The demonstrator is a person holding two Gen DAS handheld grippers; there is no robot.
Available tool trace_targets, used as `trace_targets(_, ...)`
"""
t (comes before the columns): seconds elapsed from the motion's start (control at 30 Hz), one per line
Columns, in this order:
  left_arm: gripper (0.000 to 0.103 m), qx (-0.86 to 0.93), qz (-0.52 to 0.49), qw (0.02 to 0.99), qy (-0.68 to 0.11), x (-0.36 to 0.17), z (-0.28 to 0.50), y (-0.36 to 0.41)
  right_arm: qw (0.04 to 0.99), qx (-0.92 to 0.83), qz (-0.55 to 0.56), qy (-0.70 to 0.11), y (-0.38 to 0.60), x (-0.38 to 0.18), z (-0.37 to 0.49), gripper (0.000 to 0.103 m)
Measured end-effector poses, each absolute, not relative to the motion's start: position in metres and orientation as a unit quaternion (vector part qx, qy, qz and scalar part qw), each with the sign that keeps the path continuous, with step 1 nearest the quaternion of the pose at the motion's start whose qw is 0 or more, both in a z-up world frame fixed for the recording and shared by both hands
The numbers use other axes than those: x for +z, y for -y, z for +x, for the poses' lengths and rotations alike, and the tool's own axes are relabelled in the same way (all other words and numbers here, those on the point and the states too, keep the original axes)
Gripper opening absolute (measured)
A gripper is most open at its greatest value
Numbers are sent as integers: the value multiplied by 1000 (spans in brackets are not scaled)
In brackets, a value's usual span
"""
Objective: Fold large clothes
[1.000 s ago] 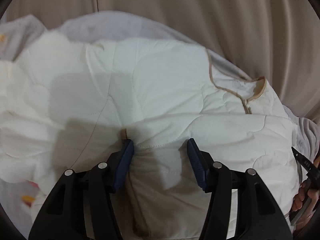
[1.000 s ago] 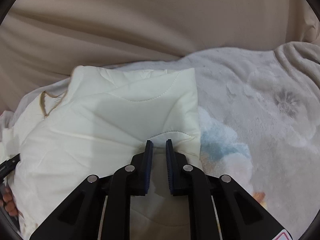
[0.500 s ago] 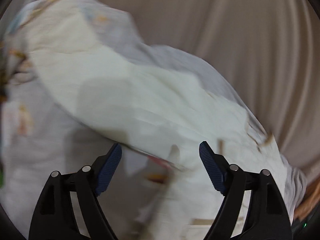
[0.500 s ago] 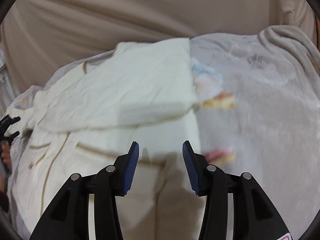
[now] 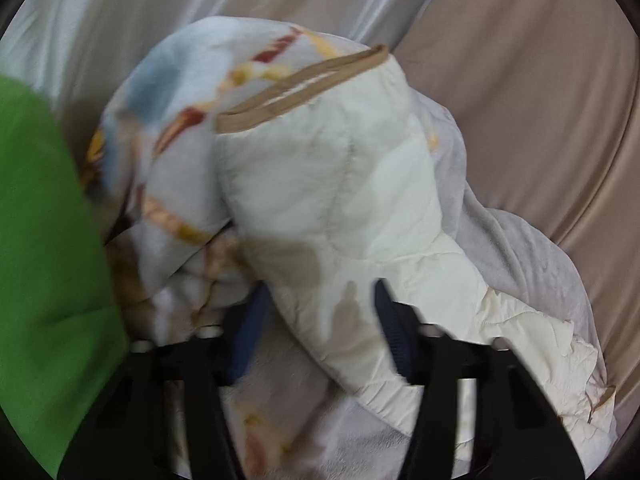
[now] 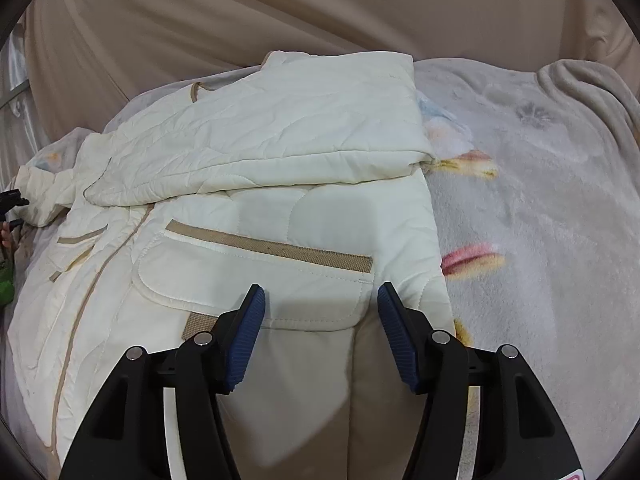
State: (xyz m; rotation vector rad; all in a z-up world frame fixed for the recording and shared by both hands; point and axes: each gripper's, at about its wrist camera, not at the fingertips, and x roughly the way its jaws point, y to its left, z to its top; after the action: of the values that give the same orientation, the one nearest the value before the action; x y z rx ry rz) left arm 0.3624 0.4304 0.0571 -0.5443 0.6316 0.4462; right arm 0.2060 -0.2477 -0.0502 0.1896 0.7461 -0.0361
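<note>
A cream quilted jacket [image 6: 248, 184] with tan trim lies on a grey patterned blanket [image 6: 532, 216]. One sleeve [image 6: 304, 132] is folded across its top. My right gripper [image 6: 320, 312] is open and empty, just above the jacket's tan-edged pocket [image 6: 260, 272]. In the blurred left wrist view a cream sleeve [image 5: 340, 200] with a tan cuff [image 5: 304, 88] runs between the fingers of my left gripper [image 5: 320, 320]. The jaws stand apart around it; whether they pinch it I cannot tell.
Beige fabric [image 6: 280, 12] hangs behind the blanket. A green cloth [image 5: 44, 272] fills the left edge of the left wrist view. The other gripper's tip [image 6: 12, 200] shows at the far left of the right wrist view.
My right gripper has opened, let go of the folded sleeve and pulled back toward the pocket. My left gripper has swung left to the other sleeve.
</note>
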Motion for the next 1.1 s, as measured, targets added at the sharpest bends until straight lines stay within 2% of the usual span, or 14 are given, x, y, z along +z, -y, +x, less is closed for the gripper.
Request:
trace_targets(0.03,3,202,-258,894,-304,59,368,-427,927,-18,91,-364,247,-50,206,58)
trace_targets(0.07,0,192,-257,898,-299,63,371,-422,927,-20,89,-364,246,-50,206,58)
trace_targets(0.33,1,58,-156,961,-220,144,349,-285,928,-22,86,-363,244,-50,206,59)
trace_targets(0.37,4,63,-151,962,-220,146,346,-273,928,-23,86,-362,244,-50,206,60)
trace_targets(0.43,30,92,-147,959,-223,140,339,-267,929,-23,87,-359,245,-50,205,61)
trace_targets(0.47,61,118,-145,957,-222,134,337,-268,929,-22,88,-359,245,-50,205,61)
trace_targets(0.5,80,155,-146,952,-221,124,336,-278,929,-21,89,-358,246,-50,204,62)
trace_targets(0.63,79,250,-150,922,-256,88,333,-341,930,-18,93,-355,246,-49,203,64)
trace_targets(0.77,79,295,-223,887,-279,59,328,-420,930,-17,94,-356,246,-49,203,64)
trace_targets(0.87,73,280,-243,889,-267,55,336,-441,930,-18,90,-356,244,-49,204,65)
trace_targets(0.93,61,248,-221,903,-272,60,350,-432,930,-20,87,-357,243,-50,204,65)
trace_targets(0.97,39,231,-211,907,-282,62,360,-427,930,-21,86,-358,242,-50,205,65)
trace_targets(1.0,2,215,-203,909,-293,63,369,-421,929,-22,85,-358,242,-50,205,65)
trace_targets(1.1,0,172,-195,928,-268,87,377,-393,929,-24,83,-359,241,-50,205,65)
